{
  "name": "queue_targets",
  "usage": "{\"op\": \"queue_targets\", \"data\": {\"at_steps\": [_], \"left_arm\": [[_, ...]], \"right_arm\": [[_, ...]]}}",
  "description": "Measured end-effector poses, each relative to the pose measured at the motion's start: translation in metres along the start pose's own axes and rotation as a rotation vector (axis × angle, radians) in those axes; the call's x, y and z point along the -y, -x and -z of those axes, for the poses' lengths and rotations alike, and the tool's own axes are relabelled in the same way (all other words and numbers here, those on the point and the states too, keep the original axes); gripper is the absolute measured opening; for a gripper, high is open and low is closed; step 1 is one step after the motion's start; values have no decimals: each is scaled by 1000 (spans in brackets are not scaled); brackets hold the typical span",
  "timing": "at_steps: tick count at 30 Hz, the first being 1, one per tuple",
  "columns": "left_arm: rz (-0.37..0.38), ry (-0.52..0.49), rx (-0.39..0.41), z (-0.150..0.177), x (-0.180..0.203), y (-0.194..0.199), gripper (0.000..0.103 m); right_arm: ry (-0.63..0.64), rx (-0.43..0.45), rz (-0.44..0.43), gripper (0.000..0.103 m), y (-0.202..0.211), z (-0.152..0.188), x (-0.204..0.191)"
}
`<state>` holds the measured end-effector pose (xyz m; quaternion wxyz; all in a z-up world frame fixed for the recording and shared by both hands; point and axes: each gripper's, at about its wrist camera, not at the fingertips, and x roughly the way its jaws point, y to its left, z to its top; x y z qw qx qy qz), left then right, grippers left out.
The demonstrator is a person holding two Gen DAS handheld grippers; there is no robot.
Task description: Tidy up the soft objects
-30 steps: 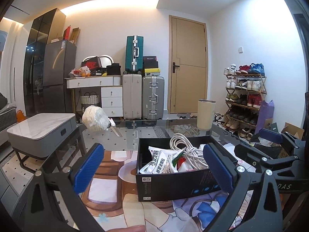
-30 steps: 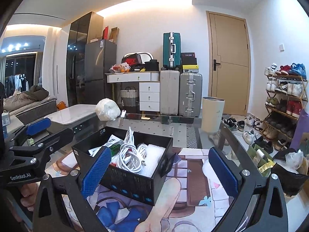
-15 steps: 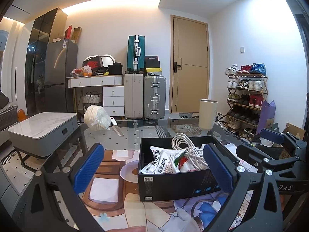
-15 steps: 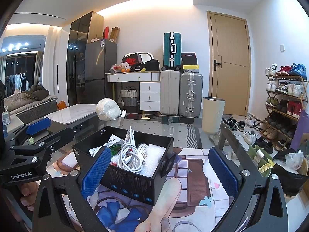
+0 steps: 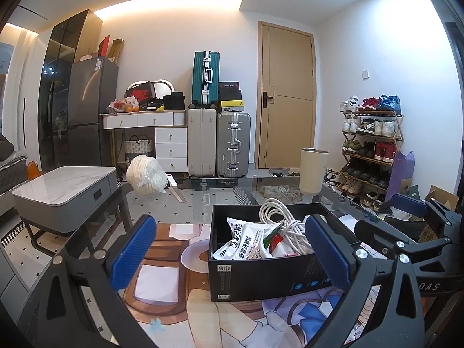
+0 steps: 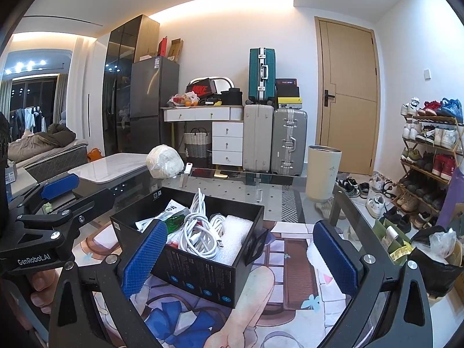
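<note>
I see both the left hand-held gripper (image 5: 232, 252) and right hand-held gripper (image 6: 239, 256) spread wide and empty, flanking the black box (image 5: 269, 275) on the desk (image 5: 203, 203)

Both grippers hover over the near side of the box (image 5: 269, 275), jaws spread wide and holding nothing. The left gripper (image 5: 229, 255) sits left of it, the right gripper (image 6: 240, 256) right, side by side.

The open box (image 5: 266, 272) sits mid-table near the front edge, holding a coiled cable (image 5: 285, 223) behind packets (image 5: 246, 242). A wrapped bundle (image 5: 148, 178) lies by the far-left corner, a canister (image 5: 313, 175) at the far-right.
</note>
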<state>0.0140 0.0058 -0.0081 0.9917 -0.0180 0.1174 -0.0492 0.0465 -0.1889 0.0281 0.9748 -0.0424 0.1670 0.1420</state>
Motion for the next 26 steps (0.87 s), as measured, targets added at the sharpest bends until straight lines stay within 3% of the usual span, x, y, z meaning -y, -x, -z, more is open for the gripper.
{"op": "queue_targets", "data": {"at_steps": [26], "left_arm": [[-7, 0, -3, 1, 0, -1, 103]], "right_arm": [[10, 1, -7, 102, 0, 2, -2]]}}
